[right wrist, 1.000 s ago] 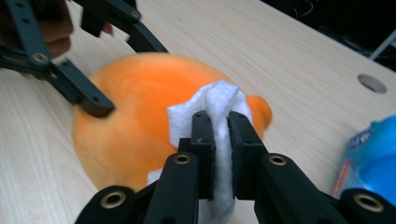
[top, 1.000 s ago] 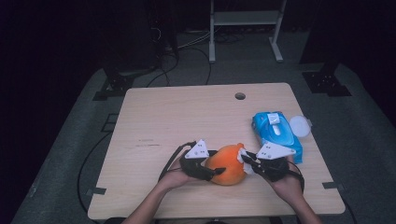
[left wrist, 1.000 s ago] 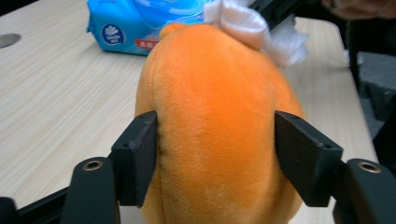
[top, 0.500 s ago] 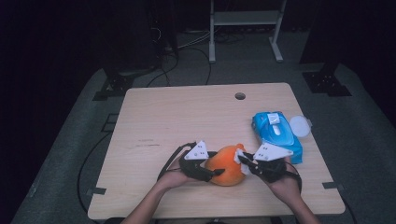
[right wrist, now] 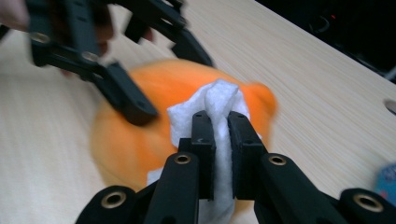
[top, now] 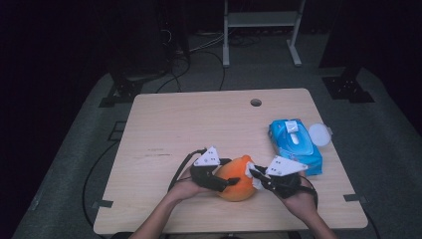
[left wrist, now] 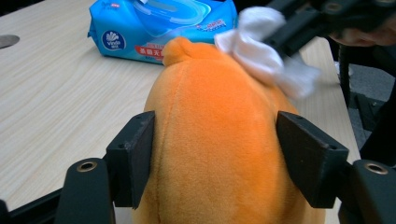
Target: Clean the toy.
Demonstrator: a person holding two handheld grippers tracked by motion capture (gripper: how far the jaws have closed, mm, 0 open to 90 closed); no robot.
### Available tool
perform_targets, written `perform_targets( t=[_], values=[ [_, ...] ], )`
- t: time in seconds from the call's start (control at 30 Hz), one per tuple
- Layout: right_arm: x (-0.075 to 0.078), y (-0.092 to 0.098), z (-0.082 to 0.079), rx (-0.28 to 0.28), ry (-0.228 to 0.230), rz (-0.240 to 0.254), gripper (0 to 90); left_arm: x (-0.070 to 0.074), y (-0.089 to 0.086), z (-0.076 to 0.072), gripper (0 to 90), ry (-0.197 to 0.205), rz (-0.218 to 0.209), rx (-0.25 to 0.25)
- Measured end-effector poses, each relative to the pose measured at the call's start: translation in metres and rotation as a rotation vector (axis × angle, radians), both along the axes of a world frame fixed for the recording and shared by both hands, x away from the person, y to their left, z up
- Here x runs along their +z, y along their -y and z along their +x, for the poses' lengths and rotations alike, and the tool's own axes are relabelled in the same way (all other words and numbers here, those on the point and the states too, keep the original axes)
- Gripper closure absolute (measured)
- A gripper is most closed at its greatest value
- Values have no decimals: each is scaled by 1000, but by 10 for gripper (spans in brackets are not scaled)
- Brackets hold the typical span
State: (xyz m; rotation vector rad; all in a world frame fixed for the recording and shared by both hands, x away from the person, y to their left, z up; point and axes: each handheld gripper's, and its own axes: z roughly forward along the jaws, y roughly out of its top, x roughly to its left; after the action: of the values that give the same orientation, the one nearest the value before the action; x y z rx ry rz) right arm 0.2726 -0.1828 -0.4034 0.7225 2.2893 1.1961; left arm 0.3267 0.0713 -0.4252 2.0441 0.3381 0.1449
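Squeezing the orange plush toy [left wrist: 219, 140] between its just-widened jaws, left gripper [top: 219, 180] steadies it while right gripper [right wrist: 220, 126] stays clamped on a white wipe [right wrist: 217, 100].

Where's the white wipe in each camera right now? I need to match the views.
High view: white wipe at the orange plush toy's right side, low centre.
Left gripper view: upper right, on the toy's far top.
Right gripper view: centre, pinched between the near jaws.
Shared landmark: the toy.

The blue pack of wet wipes [left wrist: 159, 28] bears a round white logo reading "Vinda"; its other print is too small to read.
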Motion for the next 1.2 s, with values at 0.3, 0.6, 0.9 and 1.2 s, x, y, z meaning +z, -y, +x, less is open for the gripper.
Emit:
perform_targets(
  t=[0.3, 0.6, 0.9, 1.2],
  values=[
    [-2, -2, -5, 17, -40, 24, 815, -4, -6, 2, 298, -15, -16, 4],
    [-6, -2, -1, 51, -59, 20, 814, -6, -6, 5, 305, -36, -31, 42],
    [-10, 6, 1, 42, -127, 36, 814, -8, -6, 5, 302, -34, -31, 34],
    [0, 11, 6, -3, -83, 89, 812, -6, 5, -4, 312, 10, -11, -21]
  ],
)
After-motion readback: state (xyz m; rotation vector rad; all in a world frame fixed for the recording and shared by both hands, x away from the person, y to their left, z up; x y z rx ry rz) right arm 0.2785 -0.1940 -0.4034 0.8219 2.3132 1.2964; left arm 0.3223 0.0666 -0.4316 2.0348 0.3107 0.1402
